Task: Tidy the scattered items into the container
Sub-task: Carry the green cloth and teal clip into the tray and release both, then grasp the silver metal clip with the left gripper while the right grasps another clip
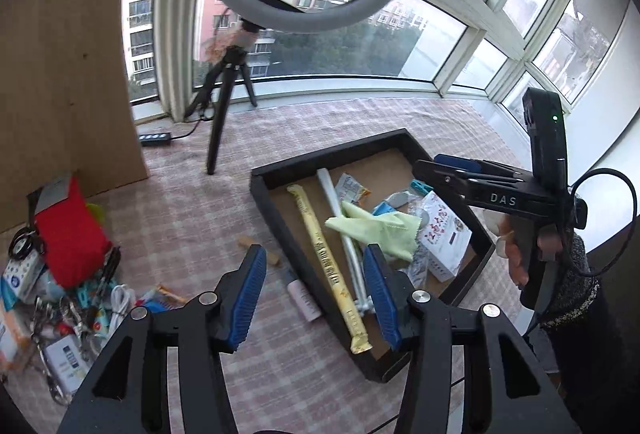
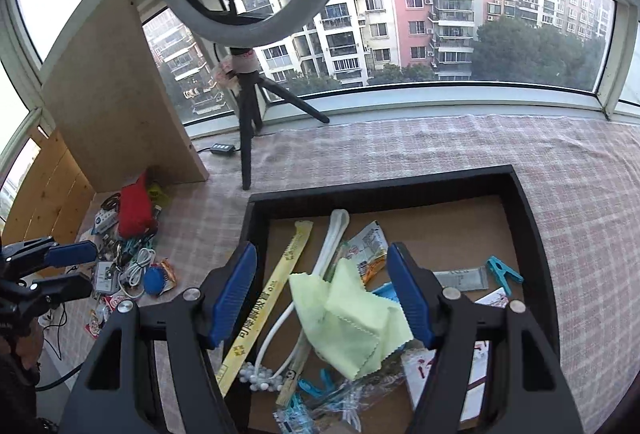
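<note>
1. Pink-and-white checked cloth (image 2: 400, 146) covers the work surface, beneath both grippers.
2. Left gripper (image 1: 316, 294): blue-padded jaws stand partly apart, nothing between them. It hangs over the near-left edge of the shallow black tray with a brown floor (image 2: 516, 194).
3. Right gripper (image 2: 322, 298): jaws wide apart, empty, above the pale green cleaning cloth (image 2: 348, 326) lying in the tray.
4. Tray contents: long yellow paper-wrapped stick (image 1: 328, 266), white plastic rod (image 1: 344, 234), teal clothes peg (image 2: 504, 272), white printed box (image 1: 444, 238), sachets.
5. Step in hand, as judged: between drop-off and next pick.
6. Next move calls for the left gripper to reach the pink tube (image 1: 304, 298) or small wooden block (image 1: 258, 250) just outside the tray, then the cluttered pile around the red pouch (image 1: 72, 234) farther left.
7. Beyond stand a ring light on a black tripod (image 2: 248, 122), a wooden board (image 2: 116, 94) and wide windows (image 2: 480, 14) facing apartment blocks.
</note>
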